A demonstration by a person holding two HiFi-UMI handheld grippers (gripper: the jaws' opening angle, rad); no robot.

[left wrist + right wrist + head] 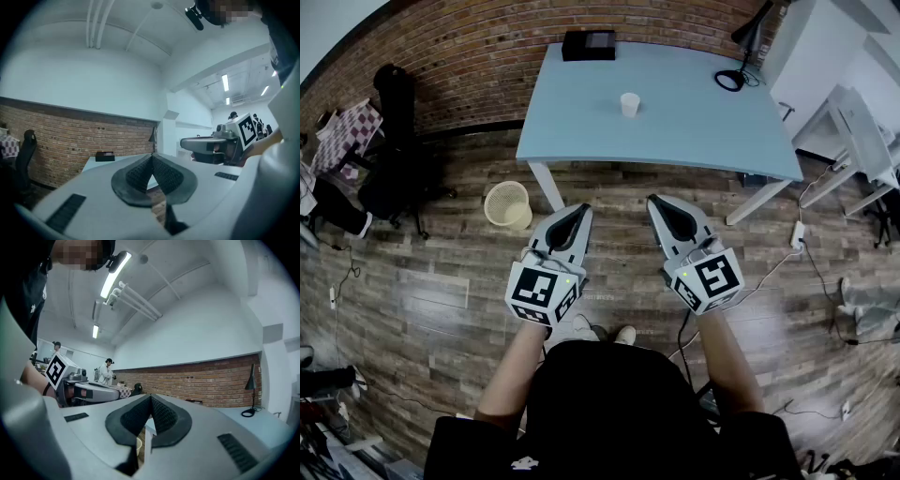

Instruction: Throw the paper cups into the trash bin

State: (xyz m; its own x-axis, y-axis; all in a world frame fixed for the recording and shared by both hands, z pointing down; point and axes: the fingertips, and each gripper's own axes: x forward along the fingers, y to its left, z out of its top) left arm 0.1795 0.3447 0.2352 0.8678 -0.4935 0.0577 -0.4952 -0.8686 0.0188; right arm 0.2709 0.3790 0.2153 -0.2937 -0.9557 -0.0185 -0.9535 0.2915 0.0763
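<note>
**A:** Where's the paper cup (629,104) at?

**B:** It's standing upright on the blue table (694,131), toward the far side. The trash bin (507,203) is on the floor near a table leg.

**A:** And the grippers?

**B:** Left gripper (580,212) and right gripper (656,201) both have their jaws pressed together with nothing in them.

Office/lab-type workroom. Brick wall (487,56), wood-plank floor (441,281), light-blue table (694,131) with a desk lamp (741,56) at the tabletop's far right corner. Office chair (394,159) by the wall, trash bin (507,203) beside a table leg, loose cables (813,262) on the floor, white desks (862,141) at right, strip lights (114,277) overhead.
</note>
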